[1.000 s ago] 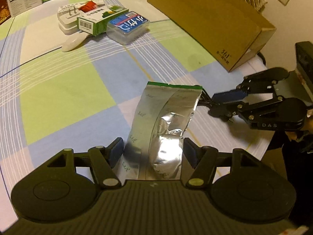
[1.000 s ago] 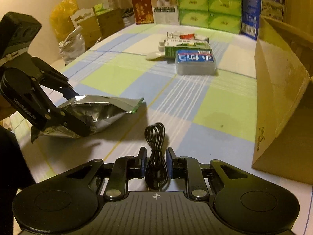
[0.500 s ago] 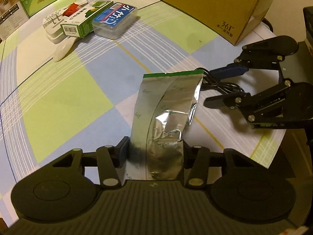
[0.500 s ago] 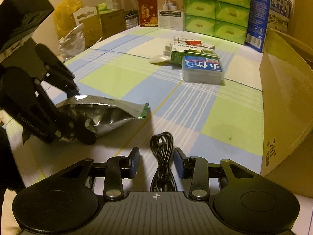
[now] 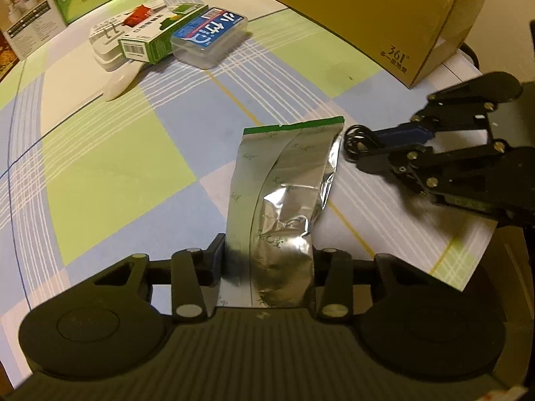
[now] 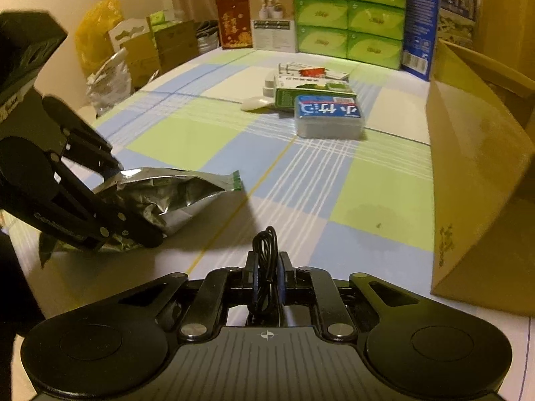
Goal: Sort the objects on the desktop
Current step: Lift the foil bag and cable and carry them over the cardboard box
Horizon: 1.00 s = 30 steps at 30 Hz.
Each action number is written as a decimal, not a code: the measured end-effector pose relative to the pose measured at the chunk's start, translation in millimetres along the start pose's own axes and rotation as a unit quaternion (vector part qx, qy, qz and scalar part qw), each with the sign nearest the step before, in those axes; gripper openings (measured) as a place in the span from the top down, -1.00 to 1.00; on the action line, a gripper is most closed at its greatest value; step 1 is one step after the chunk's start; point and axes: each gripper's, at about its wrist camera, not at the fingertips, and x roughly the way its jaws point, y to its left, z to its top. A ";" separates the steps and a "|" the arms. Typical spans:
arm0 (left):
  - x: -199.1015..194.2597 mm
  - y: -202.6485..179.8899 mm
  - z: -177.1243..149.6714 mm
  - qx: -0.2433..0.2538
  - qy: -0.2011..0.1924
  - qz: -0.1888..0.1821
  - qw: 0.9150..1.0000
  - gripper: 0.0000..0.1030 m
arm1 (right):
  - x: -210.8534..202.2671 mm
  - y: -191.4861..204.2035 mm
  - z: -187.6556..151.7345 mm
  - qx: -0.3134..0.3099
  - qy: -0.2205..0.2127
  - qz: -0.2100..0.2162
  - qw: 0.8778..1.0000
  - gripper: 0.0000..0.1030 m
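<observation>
My left jaws (image 5: 267, 260) are closing on the foil bag (image 5: 284, 183) lying on the table (image 5: 100, 167), my right jaws (image 6: 267, 277) closing on the coiled cable (image 6: 265, 267) beside it. This is the pickup step of sorting; next I judge both need lifting clear and carrying to the box (image 6: 478, 173).

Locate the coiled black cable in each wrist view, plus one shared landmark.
Left wrist: black cable right of centre, beside the foil bag, in the right gripper.
Right wrist: black cable bottom centre, pinched between the fingers.
Shared landmark: blue-labelled clear box.
</observation>
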 end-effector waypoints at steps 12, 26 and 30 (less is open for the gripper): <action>-21.7 -7.3 -9.3 -0.054 -0.023 -0.001 0.998 0.38 | -37.8 -5.4 7.2 0.021 -0.033 -0.025 0.999 0.85; -63.4 -29.4 11.9 -0.076 -0.063 0.030 0.995 0.38 | -88.6 -7.9 24.4 0.029 -0.082 -0.050 0.995 0.85; -74.2 -41.0 18.6 -0.076 -0.078 0.028 0.994 0.38 | -106.9 -12.0 28.2 0.033 -0.099 -0.059 0.993 0.85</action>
